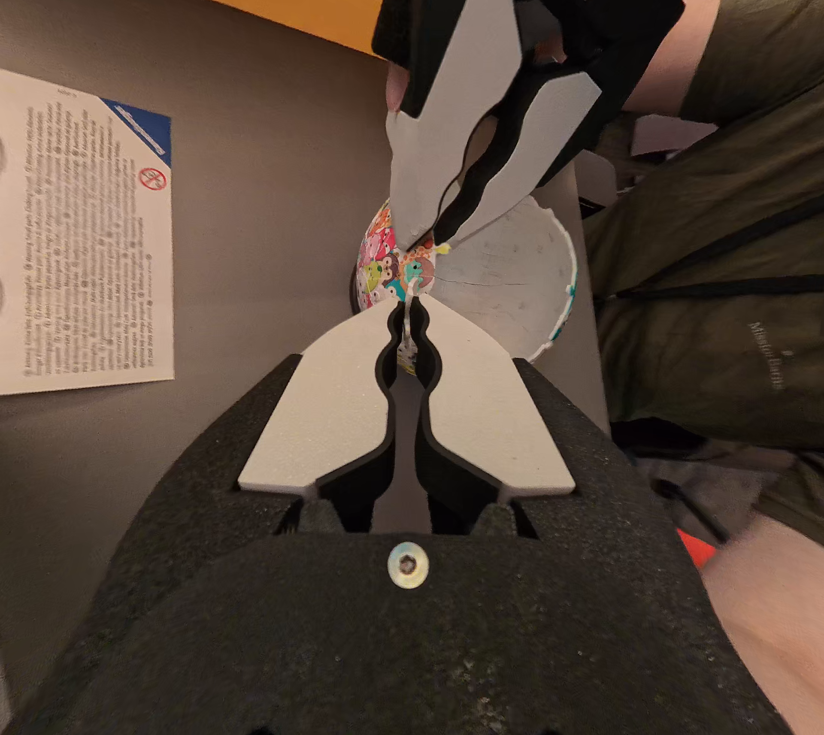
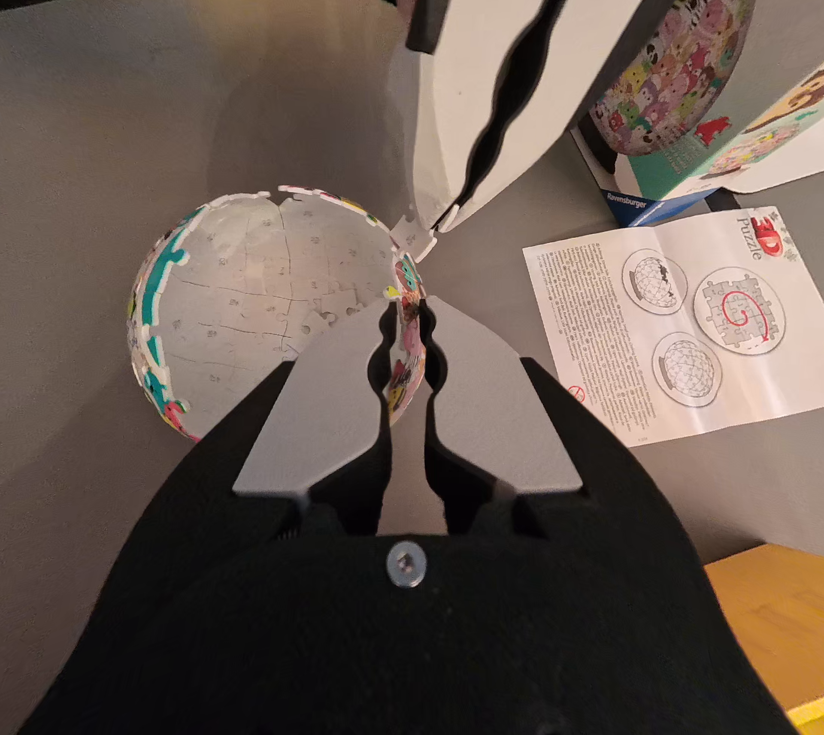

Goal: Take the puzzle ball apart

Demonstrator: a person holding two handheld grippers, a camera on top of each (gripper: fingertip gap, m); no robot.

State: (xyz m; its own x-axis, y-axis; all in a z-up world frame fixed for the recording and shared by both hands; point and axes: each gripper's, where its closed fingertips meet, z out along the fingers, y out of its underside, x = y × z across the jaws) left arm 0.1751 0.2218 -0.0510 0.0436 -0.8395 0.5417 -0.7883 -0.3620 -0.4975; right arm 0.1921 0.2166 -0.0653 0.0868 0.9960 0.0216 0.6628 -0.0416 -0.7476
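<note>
1. While it lies on the grey table at the left of the right wrist view, the puzzle ball is an open half-shell. It is round, with no long axis, and its white hollow faces up toward the camera.
2. At the shell's right rim, the right gripper is clamped on the wall, one finger inside and one on the coloured outside.
3. Just above it, the left gripper comes down from the top and pinches a single white piece. The piece touches the rim, but whether it is still locked in cannot be told.
4. Farther right, a folded leaflet lies flat, with the puzzle box behind it.
</note>
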